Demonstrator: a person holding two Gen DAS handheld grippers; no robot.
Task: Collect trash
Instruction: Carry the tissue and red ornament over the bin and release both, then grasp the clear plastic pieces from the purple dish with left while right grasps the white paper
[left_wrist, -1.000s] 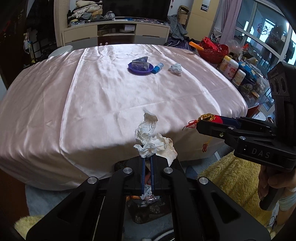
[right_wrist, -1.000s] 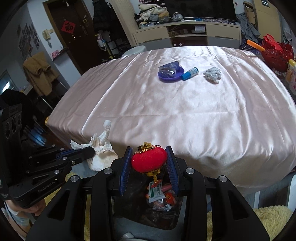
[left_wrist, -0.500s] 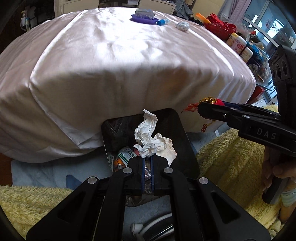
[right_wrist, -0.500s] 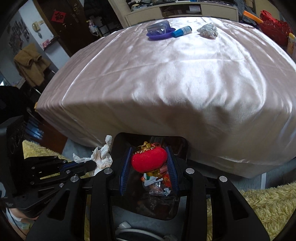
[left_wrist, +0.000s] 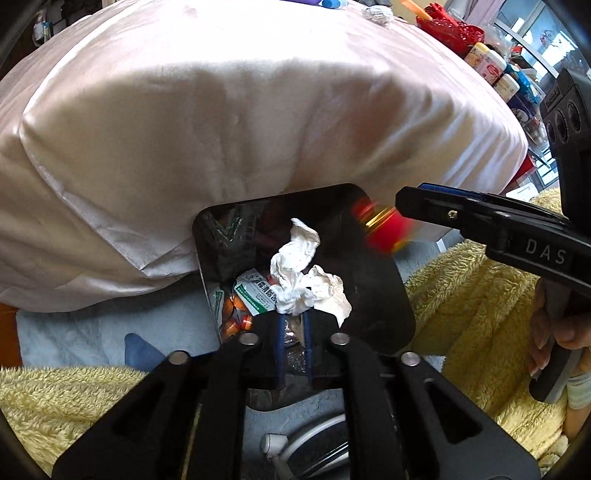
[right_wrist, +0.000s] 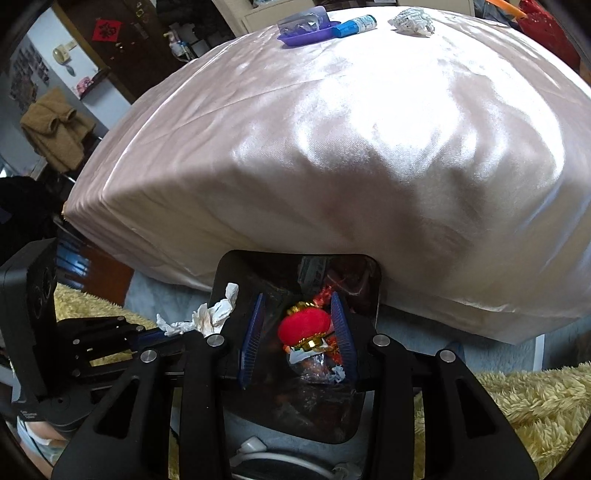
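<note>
A black trash bin (left_wrist: 384, 295) stands on the floor against the draped table; it also shows in the right wrist view (right_wrist: 373, 295). My left gripper (left_wrist: 293, 321) is over the bin, slightly parted, with a crumpled white tissue (left_wrist: 299, 269) resting at its fingertips. My right gripper (right_wrist: 297, 325) is open over the bin. The small red lantern ornament (right_wrist: 303, 326) is loose between its jaws, falling into the bin. In the left wrist view the ornament (left_wrist: 380, 229) is a red blur below the right gripper's finger.
The pink satin tablecloth (right_wrist: 332, 147) hangs just behind the bin. On the table's far side lie a purple dish (right_wrist: 306, 33), a blue tube (right_wrist: 356, 24) and a crumpled paper ball (right_wrist: 412, 22). Yellow fluffy rugs (left_wrist: 476, 295) flank the bin. A white cable (left_wrist: 295, 443) lies below.
Both grippers dropped closer over the bin. The right gripper opened and let go of the red ornament, which is falling. The left gripper's jaws parted slightly around the tissue.
</note>
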